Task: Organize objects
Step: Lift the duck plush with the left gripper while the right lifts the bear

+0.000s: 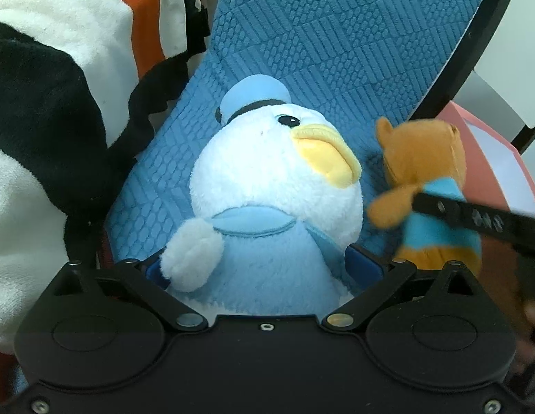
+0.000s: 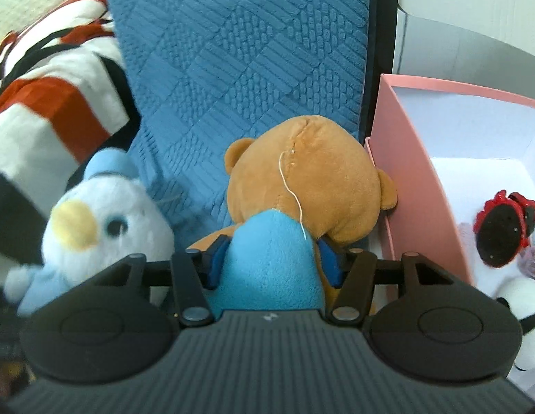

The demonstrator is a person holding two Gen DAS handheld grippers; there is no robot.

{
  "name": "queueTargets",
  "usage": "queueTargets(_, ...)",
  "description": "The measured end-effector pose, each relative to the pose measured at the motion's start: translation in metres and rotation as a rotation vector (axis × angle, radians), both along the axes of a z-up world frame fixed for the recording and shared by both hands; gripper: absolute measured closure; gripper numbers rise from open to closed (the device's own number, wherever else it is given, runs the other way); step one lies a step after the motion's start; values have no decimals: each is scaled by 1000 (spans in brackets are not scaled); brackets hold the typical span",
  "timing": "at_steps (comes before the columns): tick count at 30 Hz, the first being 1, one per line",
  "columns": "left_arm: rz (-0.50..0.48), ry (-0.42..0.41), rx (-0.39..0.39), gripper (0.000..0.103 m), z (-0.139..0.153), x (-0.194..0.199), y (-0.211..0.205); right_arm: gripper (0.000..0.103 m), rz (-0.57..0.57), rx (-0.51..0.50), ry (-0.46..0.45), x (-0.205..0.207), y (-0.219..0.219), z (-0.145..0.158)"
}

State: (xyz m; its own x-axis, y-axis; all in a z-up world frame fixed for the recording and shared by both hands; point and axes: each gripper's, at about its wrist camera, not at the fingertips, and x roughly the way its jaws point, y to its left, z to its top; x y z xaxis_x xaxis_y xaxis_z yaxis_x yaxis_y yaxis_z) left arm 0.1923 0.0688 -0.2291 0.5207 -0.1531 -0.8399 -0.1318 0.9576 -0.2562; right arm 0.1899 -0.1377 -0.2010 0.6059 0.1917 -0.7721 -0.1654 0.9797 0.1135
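Note:
A white and light-blue plush duck (image 1: 267, 189) with a yellow beak and a blue hat sits on the blue quilted cushion (image 1: 336, 34). My left gripper (image 1: 264, 269) is shut on the duck's body. A brown teddy bear (image 2: 309, 179) in a light-blue shirt is held from behind by my right gripper (image 2: 271, 262), which is shut on its body. In the left wrist view the bear (image 1: 429, 158) hangs to the duck's right, with a right gripper finger (image 1: 474, 217) across it. The duck (image 2: 95, 227) is at the left in the right wrist view.
A pink box (image 2: 405, 158) with a white inside stands right of the cushion and holds a black and red plush (image 2: 502, 227) and a white plush (image 2: 522, 303). A white, black and orange blanket (image 1: 60, 86) lies to the left. The cushion has a black frame (image 1: 474, 45).

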Motion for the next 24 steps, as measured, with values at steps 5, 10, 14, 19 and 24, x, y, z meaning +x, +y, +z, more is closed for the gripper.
queueTargets(5,-2,30,21,2,-8,8,-4,45,30,4,35,-23,-3,-8)
queueTargets(10,12,30,46,13,-9,8,-5,45,50,-6,46,-38,-1,-13)
queueTargets(14,38,18,10,21,-1,1,-1,45,60,6,41,-48,-3,-3)
queueTargets(19,58,2,-44,23,13,-11,-2,45,69,26,23,-59,-8,18)
queueTargets(24,70,-17,-67,23,36,-30,-17,45,72,53,3,-73,-17,45)
